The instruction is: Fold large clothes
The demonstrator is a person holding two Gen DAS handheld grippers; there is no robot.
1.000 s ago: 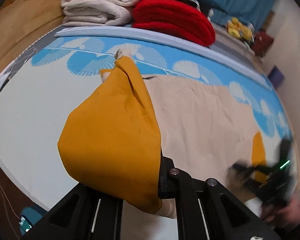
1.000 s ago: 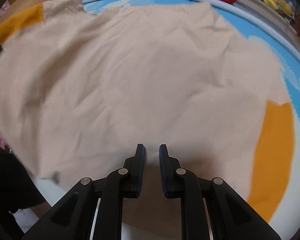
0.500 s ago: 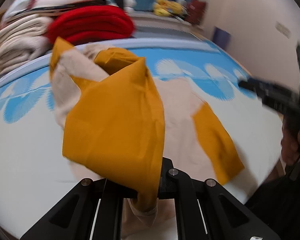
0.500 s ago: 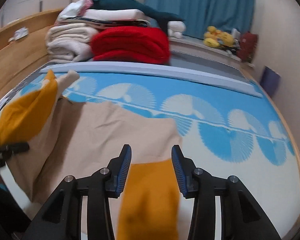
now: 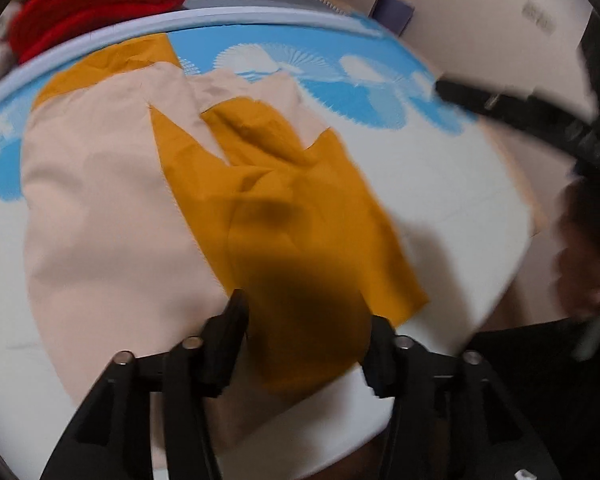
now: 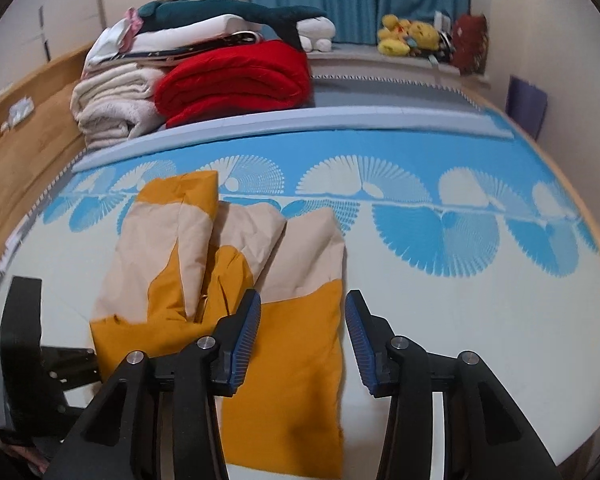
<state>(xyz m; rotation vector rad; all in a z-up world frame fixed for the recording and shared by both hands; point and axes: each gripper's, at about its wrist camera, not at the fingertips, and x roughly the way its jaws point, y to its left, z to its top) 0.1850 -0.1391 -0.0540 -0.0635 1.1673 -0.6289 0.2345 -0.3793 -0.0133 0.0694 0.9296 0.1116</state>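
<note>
On the bed (image 6: pixel 480 320), over its white and blue fan-patterned cover, the large beige and mustard garment (image 6: pixel 236 280) lies folded lengthwise into a narrow strip, its far end near the blue band and its mustard near end just below both tools; the left tool (image 5: pixel 304 332) hangs over that mustard end with its jaws spread, having just been opening, and the cloth shows between them but looks released, lying flat on the bed rather than pinched; the right tool (image 6: pixel 303 332) is likewise spread, its jaws having just been opening, the blue ribbed pads standing clear either side of the mustard panel with nothing gripped.

The cloth looks thin, light and quite limp; it creases readily and the overlapped layers near the middle are already rumpled, so it will likely sag and slide apart if lifted by a single layer; a sound hold would be at the two near corners of the mustard end, pinching all layers together at the edge, one tool to each corner, then carrying them toward the far end; a stack of folded blankets (image 6: pixel 220 76) sits well beyond, out of the way.
</note>
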